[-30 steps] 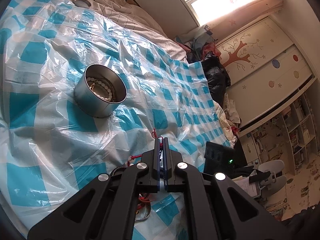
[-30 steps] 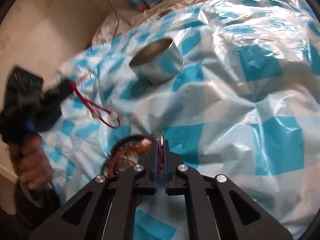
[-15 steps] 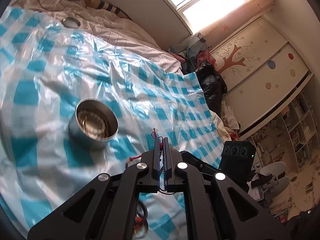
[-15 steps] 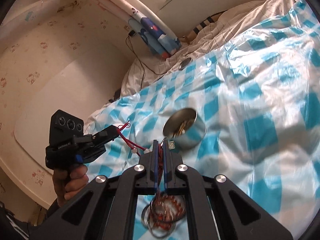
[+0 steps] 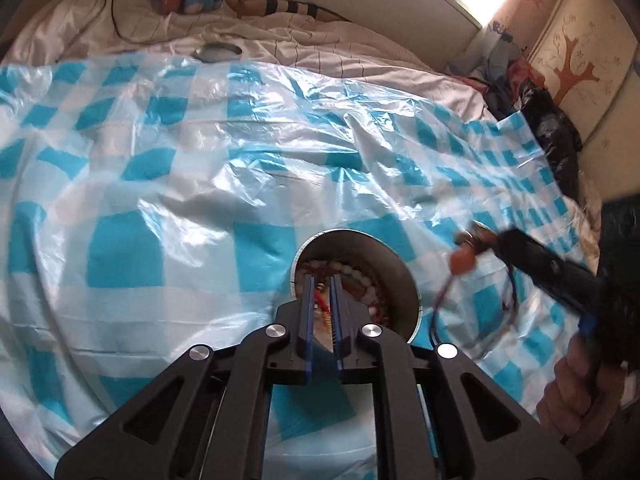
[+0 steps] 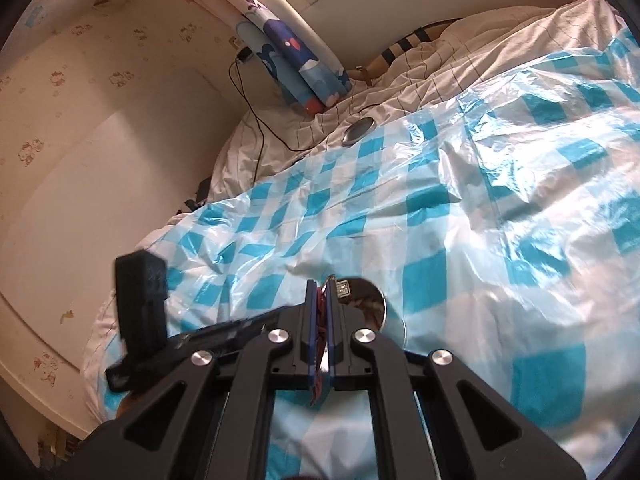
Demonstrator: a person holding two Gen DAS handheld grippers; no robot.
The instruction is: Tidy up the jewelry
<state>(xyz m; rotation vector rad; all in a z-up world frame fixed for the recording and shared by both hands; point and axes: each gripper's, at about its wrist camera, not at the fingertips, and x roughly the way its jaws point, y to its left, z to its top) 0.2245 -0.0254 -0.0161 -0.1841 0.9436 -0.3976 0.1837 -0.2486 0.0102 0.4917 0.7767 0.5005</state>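
A round metal tin (image 5: 394,280) stands on the blue-checked plastic sheet (image 5: 168,208); a white bead strand and red jewelry lie inside. My left gripper (image 5: 321,280) hovers right over the tin, jaws slightly parted, with a red cord bracelet (image 5: 320,300) between them. My right gripper (image 6: 320,286) is shut on a bunch of red and dark bracelets (image 6: 318,372) with a small tag, just above the tin's rim (image 6: 380,300). In the left wrist view the right gripper (image 5: 480,240) comes in from the right, dangling bracelets (image 5: 464,264). The left gripper body (image 6: 144,312) shows at left.
A round metal lid (image 5: 218,52) lies on the white bedsheet beyond the plastic sheet; it also shows in the right wrist view (image 6: 359,130). A blue patterned pillow (image 6: 296,68) and a black cable (image 6: 256,120) are near the headboard. A cupboard and clutter stand at right (image 5: 560,92).
Both grippers have moved in over the tin. The left gripper's jaws have parted a little around the red cord. The right gripper carried its bracelet bunch to the tin's rim.
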